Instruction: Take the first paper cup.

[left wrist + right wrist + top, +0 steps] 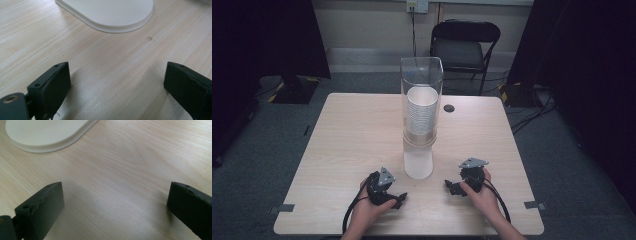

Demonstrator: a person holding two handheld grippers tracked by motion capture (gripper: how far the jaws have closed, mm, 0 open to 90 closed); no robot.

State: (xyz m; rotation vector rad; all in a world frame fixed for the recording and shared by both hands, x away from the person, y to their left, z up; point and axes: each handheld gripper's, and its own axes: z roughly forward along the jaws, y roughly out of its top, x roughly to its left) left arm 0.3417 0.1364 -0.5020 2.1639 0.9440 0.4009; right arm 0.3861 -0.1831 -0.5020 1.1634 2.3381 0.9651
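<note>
Light wood-grain counter, rounded corners, on grey carpet floor. Tall clear dispenser upright near centre, white base flat on the surface, stack of white cups inside. Small dark round disc just right of it, apart. Grey tape tabs at both near corners.

Dim room in the high view; soft, bright close-ups in the two gripper views.

High view: low light, with dark far corners, the wooden table the brightest area, and a slightly soft, grainy picture. Left gripper view: even overhead light, soft shadow on the wood between the jaws, blurred near edges. Right gripper view: a pale sheen on the far right wood, and the white base somewhat out of focus.
</note>
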